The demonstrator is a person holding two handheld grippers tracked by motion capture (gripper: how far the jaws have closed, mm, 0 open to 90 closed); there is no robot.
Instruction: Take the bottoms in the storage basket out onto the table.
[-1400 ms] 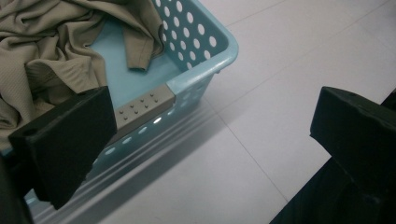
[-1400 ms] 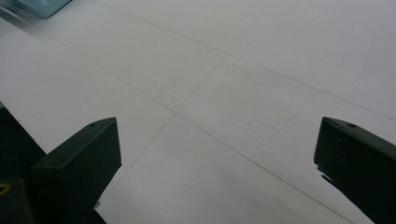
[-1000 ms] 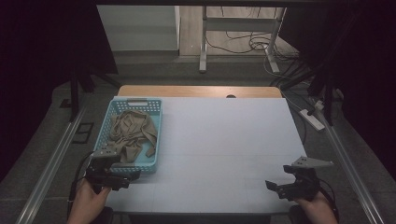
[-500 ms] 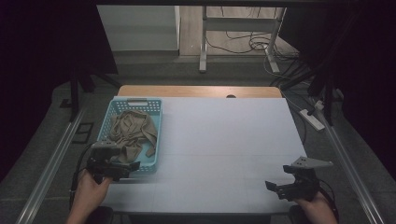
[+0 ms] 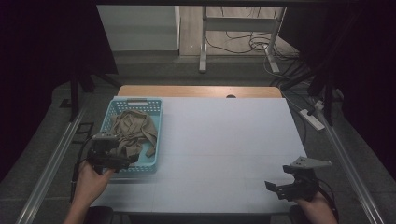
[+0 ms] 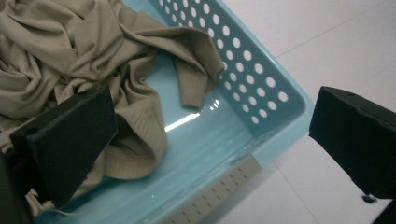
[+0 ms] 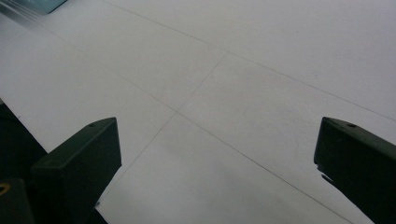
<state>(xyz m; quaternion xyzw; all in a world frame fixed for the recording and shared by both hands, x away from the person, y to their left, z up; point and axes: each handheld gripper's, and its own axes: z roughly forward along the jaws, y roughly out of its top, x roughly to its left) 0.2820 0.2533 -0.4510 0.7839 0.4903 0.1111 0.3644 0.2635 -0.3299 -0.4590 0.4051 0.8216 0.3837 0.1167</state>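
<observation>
A light blue perforated basket [image 5: 156, 122] stands at the table's left side with a crumpled tan cloth [image 5: 132, 130] inside. My left gripper [image 5: 122, 157] hovers over the basket's near end, open, with nothing between its jaws. In the left gripper view, the cloth [image 6: 93, 56] lies bunched by one jaw, the basket's wall [image 6: 252, 79] runs between the jaws, and the left gripper [image 6: 212, 135] stands wide. My right gripper [image 5: 276, 188] rests open near the front right of the white table [image 5: 224, 140]. Between the right gripper's [image 7: 215, 163] jaws lies bare table.
A wooden strip [image 5: 201, 91] borders the table's far edge. A white power strip [image 5: 313, 120] lies off the right side. Metal rails [image 5: 51, 163] run along both sides. Desk legs and cables [image 5: 243, 44] stand on the floor beyond.
My left gripper has moved forward from the table's front edge to the basket's near end. The right gripper has stayed put.
</observation>
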